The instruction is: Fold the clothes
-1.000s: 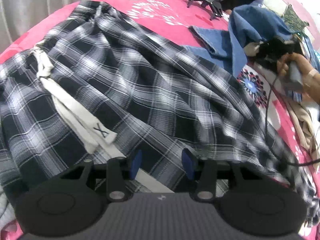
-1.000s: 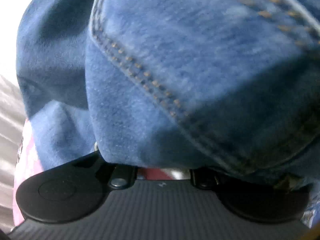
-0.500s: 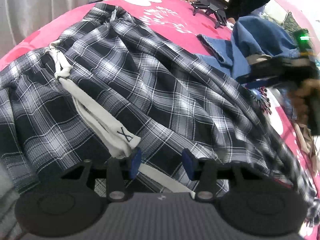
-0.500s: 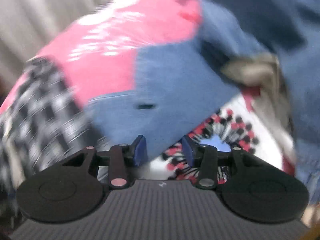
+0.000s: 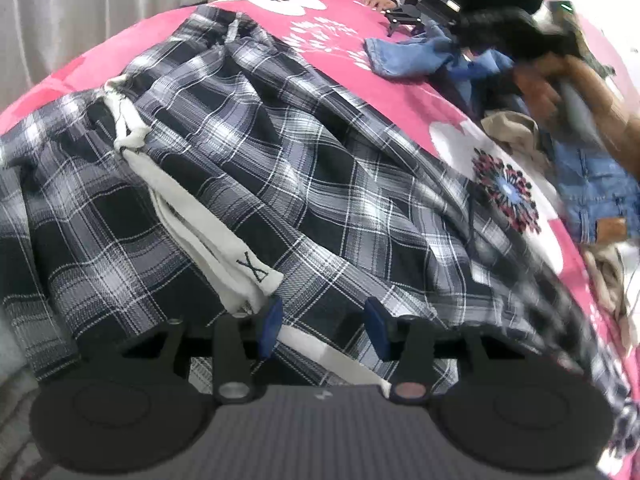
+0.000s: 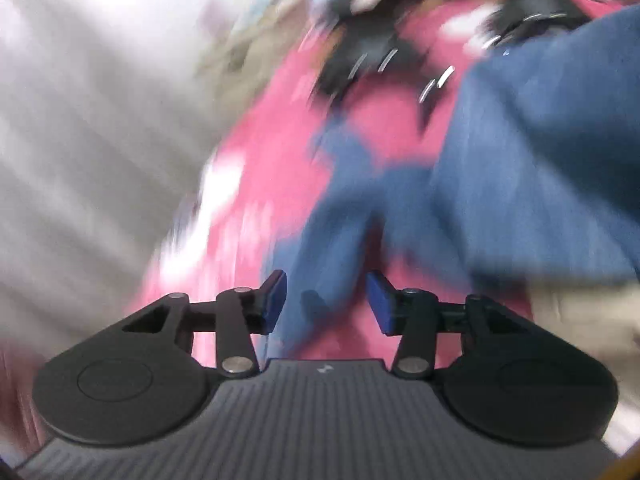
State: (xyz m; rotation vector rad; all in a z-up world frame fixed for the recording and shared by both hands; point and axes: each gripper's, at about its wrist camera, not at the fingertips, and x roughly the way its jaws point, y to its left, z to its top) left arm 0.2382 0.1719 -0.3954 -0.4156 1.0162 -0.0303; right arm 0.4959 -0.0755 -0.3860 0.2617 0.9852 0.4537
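1. Your left gripper (image 5: 322, 322) hovered released over the plaid garment (image 5: 256, 168) spread on the pink bed (image 5: 400, 96).
2. Your right gripper (image 6: 327, 304) was opening, empty, above blurred blue jeans (image 6: 540, 168).

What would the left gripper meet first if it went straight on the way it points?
Probably the black-and-white plaid garment spread on the pink bed cover; the open left gripper is right over it, though contact is unclear.

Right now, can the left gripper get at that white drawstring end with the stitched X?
Probably yes. The left gripper is open just over the plaid garment, and the white drawstring end lies uncovered beside its left finger.
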